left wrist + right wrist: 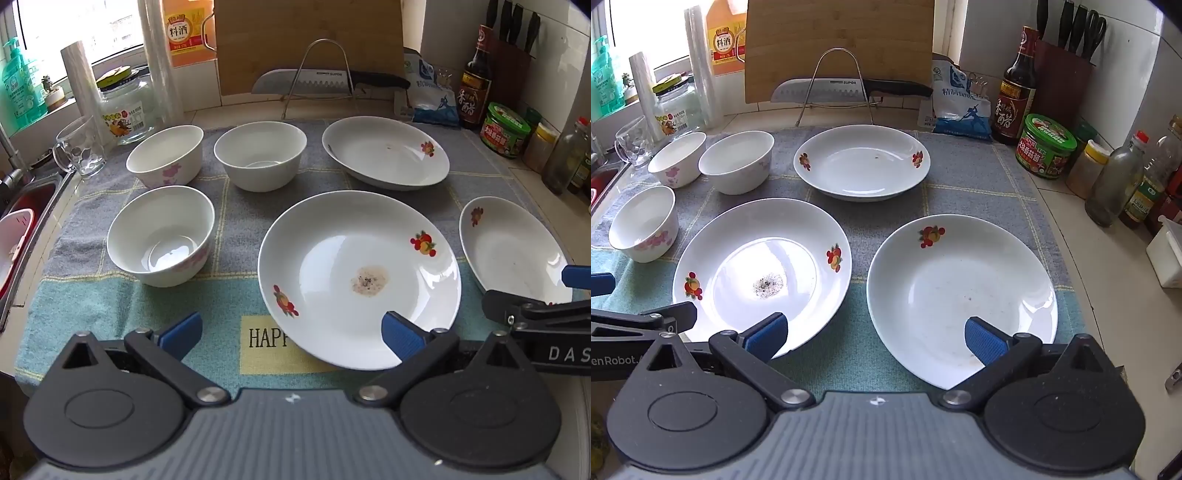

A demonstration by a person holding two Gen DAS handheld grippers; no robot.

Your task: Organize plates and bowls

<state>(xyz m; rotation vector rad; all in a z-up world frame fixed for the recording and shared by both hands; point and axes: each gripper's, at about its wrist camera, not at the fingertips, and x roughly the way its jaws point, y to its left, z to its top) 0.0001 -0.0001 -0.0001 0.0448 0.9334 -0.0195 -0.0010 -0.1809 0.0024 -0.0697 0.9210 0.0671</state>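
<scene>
Three plates and three bowls lay apart on a checked cloth [229,206] over the table.

The left hand-held gripper [291,332] and right hand-held gripper [875,332] both stood fully open, holding nothing. The bowls [160,236] sat left; the stained plate [360,277] lay near, another plate [962,295] right, the third plate [862,162] far.

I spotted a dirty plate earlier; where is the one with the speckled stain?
The stained plate lies on the towel, front and centre, between the near bowl and another plate.
</scene>
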